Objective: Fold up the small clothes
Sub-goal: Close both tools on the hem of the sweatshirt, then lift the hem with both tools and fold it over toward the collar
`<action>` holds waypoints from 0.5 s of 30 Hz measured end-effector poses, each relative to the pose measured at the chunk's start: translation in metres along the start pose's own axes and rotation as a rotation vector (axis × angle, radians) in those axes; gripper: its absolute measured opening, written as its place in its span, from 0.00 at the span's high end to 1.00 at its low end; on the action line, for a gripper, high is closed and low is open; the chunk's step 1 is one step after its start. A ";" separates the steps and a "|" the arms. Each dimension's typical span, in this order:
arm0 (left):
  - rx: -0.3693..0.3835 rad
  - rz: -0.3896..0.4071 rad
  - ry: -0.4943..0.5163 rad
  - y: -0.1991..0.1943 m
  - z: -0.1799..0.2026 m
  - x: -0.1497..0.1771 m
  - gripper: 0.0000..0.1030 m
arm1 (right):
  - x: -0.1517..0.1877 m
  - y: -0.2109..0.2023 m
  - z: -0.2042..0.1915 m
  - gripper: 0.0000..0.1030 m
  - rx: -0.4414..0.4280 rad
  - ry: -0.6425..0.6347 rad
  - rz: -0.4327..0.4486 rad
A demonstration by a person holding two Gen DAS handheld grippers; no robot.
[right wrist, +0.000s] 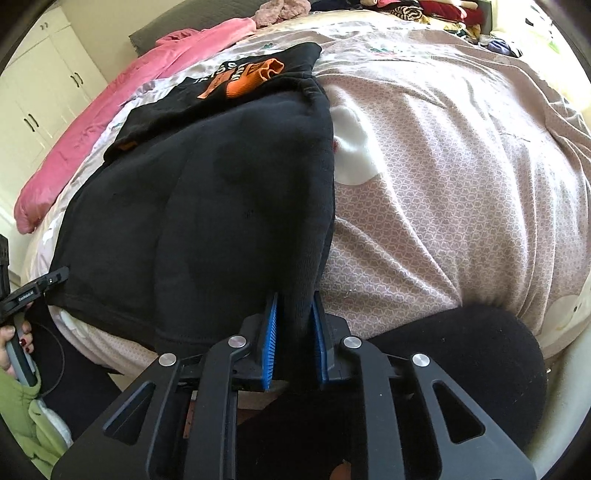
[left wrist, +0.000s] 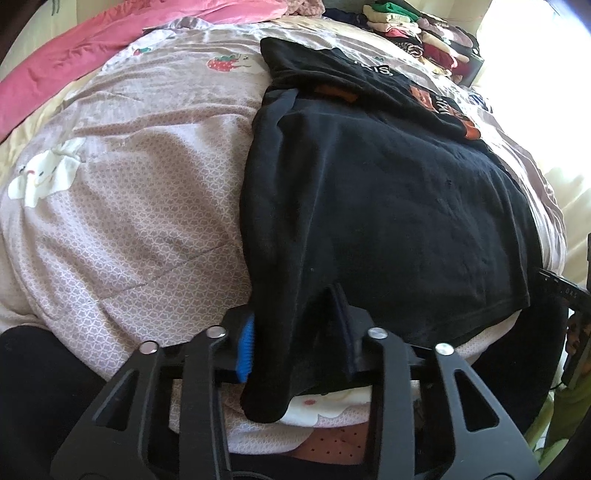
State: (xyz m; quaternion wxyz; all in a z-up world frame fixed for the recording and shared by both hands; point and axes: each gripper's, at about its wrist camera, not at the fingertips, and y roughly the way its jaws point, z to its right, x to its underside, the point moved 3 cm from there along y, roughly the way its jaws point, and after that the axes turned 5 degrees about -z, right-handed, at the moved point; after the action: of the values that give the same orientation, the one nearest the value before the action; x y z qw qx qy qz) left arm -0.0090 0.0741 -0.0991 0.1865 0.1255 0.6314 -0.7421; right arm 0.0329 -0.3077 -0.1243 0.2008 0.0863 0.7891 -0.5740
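- Black linkage arms of the left gripper (left wrist: pixel 295 354) fill the bottom of the left wrist view; its blue pad (left wrist: pixel 245 350) presses against the near hem of the black garment (left wrist: pixel 388 206), and the cloth drapes over and hides the other finger; the jaws stand closed on that hem
- Similarly close in the right wrist view, the right gripper (right wrist: pixel 295 343) has both blue pads (right wrist: pixel 270 339) showing, one on each side of a bunched edge of the black garment (right wrist: pixel 207 206); the jaws are clamped on that fold
- black garment: spread flat across the middle of the bed, its near edge hanging just over the bed's front edge where both tongs grip it; the far part carries orange trim (right wrist: pixel 255 75) and white lettering (left wrist: pixel 380 70) too small to read
- pink patterned bedsheet (left wrist: pixel 147 192): lies beneath the garment, printed with a strawberry (left wrist: pixel 221 63) and a white cloud figure (left wrist: pixel 44 173)
- pink blanket (right wrist: pixel 92 125): stretched along the far side of the bed, apart from the garment
- pile of folded clothes (left wrist: pixel 417 33): stacked at the far corner of the bed, well apart from the garment
- white cabinets (right wrist: pixel 40 92): stand beyond the bed in the right wrist view
- hand with red-painted nails (right wrist: pixel 14 350): holds the left gripper's handle at the left edge of the right wrist view
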 end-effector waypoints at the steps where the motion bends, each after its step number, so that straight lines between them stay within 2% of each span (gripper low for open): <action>1: -0.001 0.003 0.000 -0.001 0.000 0.000 0.83 | 0.000 -0.002 0.000 0.90 -0.001 -0.002 0.005; 2: 0.003 0.006 -0.002 -0.002 0.000 0.000 0.88 | 0.000 -0.004 0.000 0.90 0.001 -0.003 0.011; 5: 0.013 0.020 0.000 -0.007 0.000 0.000 0.94 | -0.001 -0.012 -0.001 0.92 -0.001 -0.002 0.035; 15: 0.045 0.087 0.012 -0.034 0.006 -0.007 0.96 | -0.014 -0.052 -0.003 0.94 -0.031 -0.010 0.161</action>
State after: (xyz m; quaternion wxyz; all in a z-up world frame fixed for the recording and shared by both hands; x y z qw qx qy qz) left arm -0.0175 0.0736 -0.0648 0.2118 0.1615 0.6098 -0.7464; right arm 0.0258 -0.3210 -0.0727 0.2515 0.1432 0.7873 -0.5443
